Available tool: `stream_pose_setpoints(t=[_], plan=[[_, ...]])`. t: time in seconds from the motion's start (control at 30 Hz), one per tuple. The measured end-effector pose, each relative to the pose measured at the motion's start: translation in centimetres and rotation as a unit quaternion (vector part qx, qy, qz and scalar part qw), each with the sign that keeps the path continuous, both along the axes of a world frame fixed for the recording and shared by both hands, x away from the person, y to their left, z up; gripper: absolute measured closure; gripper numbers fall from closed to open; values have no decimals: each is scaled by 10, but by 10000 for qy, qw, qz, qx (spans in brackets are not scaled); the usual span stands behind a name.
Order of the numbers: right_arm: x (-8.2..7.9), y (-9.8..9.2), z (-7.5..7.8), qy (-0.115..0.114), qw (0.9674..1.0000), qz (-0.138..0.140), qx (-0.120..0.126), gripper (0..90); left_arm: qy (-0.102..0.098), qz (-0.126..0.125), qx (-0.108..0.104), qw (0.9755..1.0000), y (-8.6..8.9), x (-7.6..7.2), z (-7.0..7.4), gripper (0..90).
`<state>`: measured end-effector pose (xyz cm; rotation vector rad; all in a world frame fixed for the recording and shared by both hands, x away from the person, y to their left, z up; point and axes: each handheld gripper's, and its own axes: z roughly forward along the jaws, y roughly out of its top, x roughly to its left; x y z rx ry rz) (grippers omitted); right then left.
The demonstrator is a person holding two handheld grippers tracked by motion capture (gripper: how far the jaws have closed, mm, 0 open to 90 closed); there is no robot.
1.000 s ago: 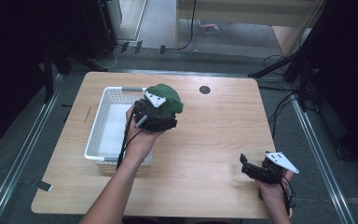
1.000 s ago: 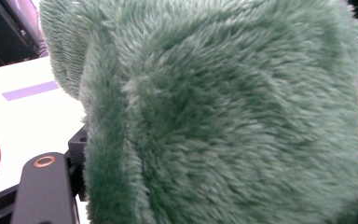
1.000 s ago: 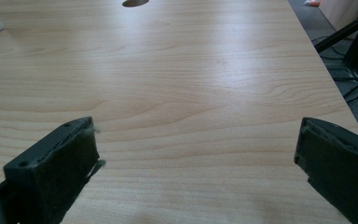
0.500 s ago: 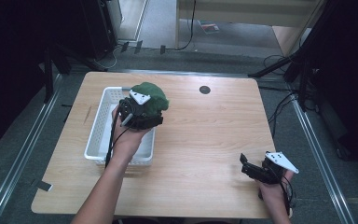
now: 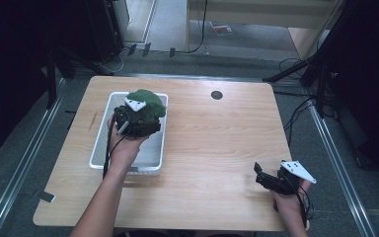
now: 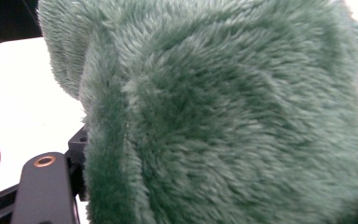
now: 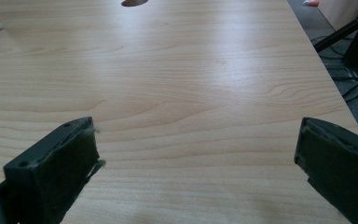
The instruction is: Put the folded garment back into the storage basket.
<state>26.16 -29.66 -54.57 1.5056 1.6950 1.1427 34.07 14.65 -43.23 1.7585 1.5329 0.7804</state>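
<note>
Dark floor and cables ring a pale wooden desk (image 5: 217,163) with a small round hole (image 5: 216,95) near its far edge. At the desk's left stands a white basket (image 5: 150,165), long side running away from the person. The left gripper (image 5: 145,118) is clamped on a green plush (image 5: 148,102), whose fur crowds the left gripper view (image 6: 223,121) with white basket floor behind it. In the high view the plush hangs over the basket's far end, inside the line of its rim; whether it touches the bottom I cannot tell.

Against a second ago, the hand has carried the plush leftward: then it was beside the basket's right rim, over the wood, and half a second ago it was crossing that rim. Now gripper and plush both sit above the basket's inside, and the forearm has swung left with them. I judge this as the carry nearly done, with lowering and letting go remaining.

The right gripper (image 5: 269,178) rests near the desk's near right corner, where it was in both earlier frames, its jaws spread wide with nothing between them and bare wood ahead (image 7: 196,93)
</note>
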Motion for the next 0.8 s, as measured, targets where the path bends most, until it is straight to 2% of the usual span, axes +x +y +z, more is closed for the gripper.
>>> stream_pose_setpoints(t=[0.13, 0.33, 0.5, 0.67, 0.73, 0.77, 0.8], plan=[[0, 0, 0, 1, 10000, -4, -2, 0, -5, 158, -1, 9999, 9, 5, -7, 210], [0, 0, 0, -2, 10000, -6, 7, 0, 14, 252, 43, 9997, 18, 10, -16, 205], [0, 0, 0, -3, 10000, -5, 8, 0, 79, 223, 192, 9995, 24, 16, -27, 202], [0, 0, 0, -7, 10000, -5, 15, 0, 77, 257, 216, 9994, 26, 21, -33, 202], [0, 0, 0, -9, 10000, -2, 16, 0, 67, 238, 153, 9996, 26, 24, -38, 201], [0, 0, 0, -9, 10000, -2, 17, 0, 131, 240, 251, 9993, 27, 27, -42, 201], [0, 0, 0, -9, 10000, -2, 17, 0, 131, 240, 251, 9993, 27, 27, -42, 200]])
